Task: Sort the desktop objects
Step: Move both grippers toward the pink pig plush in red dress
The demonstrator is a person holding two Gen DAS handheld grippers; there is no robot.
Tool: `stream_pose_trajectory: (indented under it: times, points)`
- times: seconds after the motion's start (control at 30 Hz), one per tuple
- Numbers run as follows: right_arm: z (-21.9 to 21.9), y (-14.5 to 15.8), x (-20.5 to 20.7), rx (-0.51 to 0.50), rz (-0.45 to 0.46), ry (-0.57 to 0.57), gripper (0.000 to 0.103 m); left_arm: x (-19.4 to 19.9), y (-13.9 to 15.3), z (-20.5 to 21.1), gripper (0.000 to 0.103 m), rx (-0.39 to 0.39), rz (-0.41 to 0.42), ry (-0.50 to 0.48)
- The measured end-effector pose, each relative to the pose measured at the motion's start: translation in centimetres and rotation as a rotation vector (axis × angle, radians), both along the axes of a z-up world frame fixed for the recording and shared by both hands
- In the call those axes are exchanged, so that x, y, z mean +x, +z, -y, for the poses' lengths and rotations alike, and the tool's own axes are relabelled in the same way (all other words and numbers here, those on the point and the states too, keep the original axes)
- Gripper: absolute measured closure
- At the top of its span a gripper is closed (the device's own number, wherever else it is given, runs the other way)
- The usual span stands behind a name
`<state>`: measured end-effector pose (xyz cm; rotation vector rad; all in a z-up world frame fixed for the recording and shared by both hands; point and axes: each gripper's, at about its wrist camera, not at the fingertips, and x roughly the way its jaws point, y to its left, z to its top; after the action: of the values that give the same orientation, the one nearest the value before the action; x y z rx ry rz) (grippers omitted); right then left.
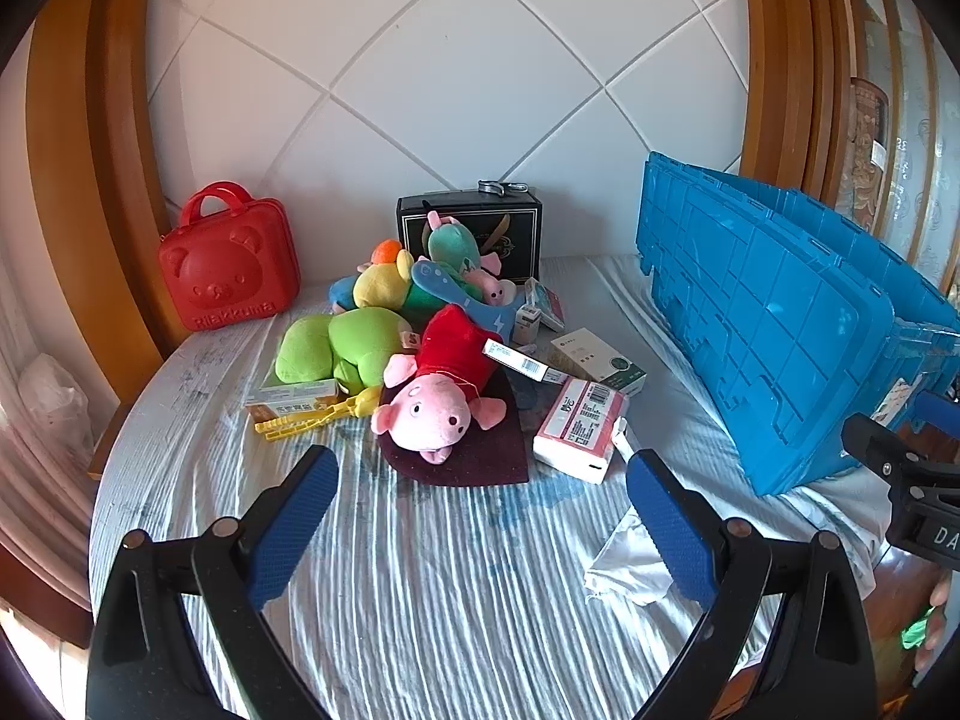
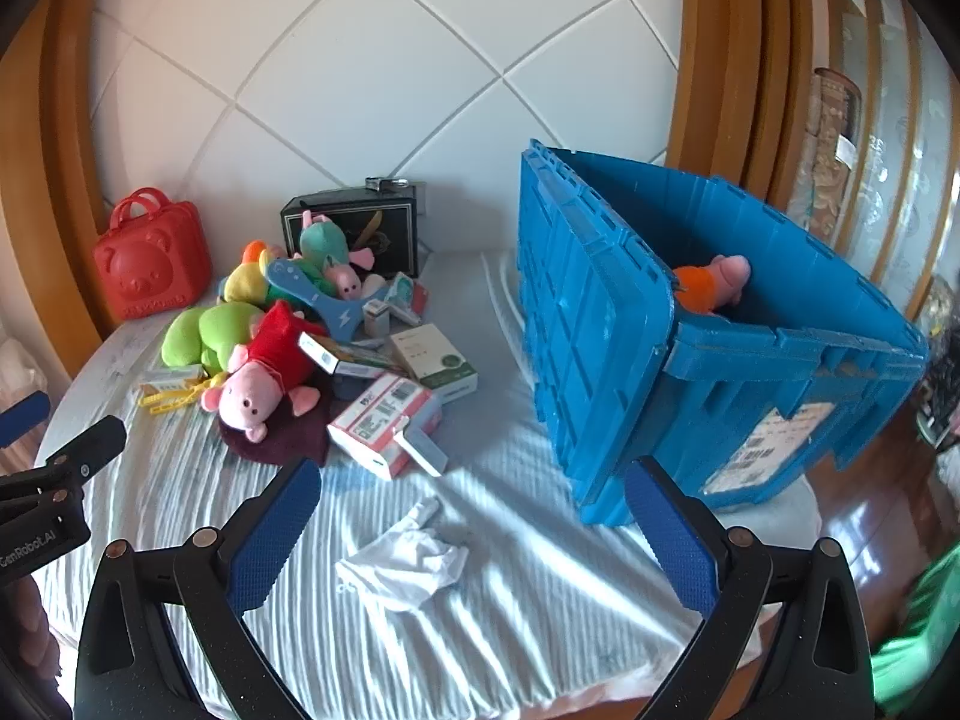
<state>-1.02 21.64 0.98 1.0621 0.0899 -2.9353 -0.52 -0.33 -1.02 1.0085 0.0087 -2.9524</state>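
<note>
Both your tongs are spread wide and empty: left tongs [image 1: 483, 501], right tongs [image 2: 474, 510]. The toy pile [image 1: 420, 330] sits centre frame on the striped cloth [image 1: 420, 588], blue crate [image 2: 690, 360] at right.

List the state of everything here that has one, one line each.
Blue crate: lid flaps open, one plush toy inside.
Red bear case: closed, upright.
Black box: closed, upright.
Pink pig plush: lying on the dark red cloth.
White wrapper: crumpled.
Left gripper: open, empty.
Right gripper: open, empty.
</note>
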Motion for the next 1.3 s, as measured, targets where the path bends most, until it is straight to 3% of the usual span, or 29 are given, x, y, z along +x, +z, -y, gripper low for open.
stream_pose_trajectory:
  times: [0.33,0.53,0.7,0.83,1.0,1.13,1.2,1.27,1.3]
  points:
    - [-0.6,0.2,-3.4,0.021,0.005,0.074,0.0,-2.7,-0.3,-1.5,0.005,0.019,0.01,0.063]
    - [-0.4,0.4,-5.7,-0.011,-0.014,0.207,0.0,-4.4,-0.9,-1.2,0.005,0.005,0.027,0.165]
    - [1.1,-1.4,-8.5,-0.042,0.023,0.372,0.0,-5.7,-2.8,0.8,0.005,-0.016,0.121,0.311]
    - [2.2,-3.5,-10.7,-0.059,0.077,0.419,0.0,-6.0,-4.7,3.2,0.005,-0.008,0.183,0.376]
    - [3.0,-6.7,-13.4,-0.084,0.175,0.422,0.0,-7.4,-6.9,5.1,0.007,-0.003,0.21,0.345]
    - [3.0,-8.7,-14.8,-0.106,0.209,0.352,0.001,-9.6,-8.3,6.1,0.007,-0.009,0.245,0.293]
    - [3.0,-9.6,-15.5,-0.121,0.233,0.322,0.01,-11.2,-9.1,6.4,0.007,-0.003,0.256,0.264]
    - [3.1,-10.2,-16.3,-0.114,0.252,0.307,0.025,-12.9,-10.1,6.3,0.007,0.008,0.273,0.235]
    - [3.1,-10.7,-16.8,-0.111,0.268,0.29,0.027,-13.6,-10.6,6.2,0.007,0.016,0.283,0.22]
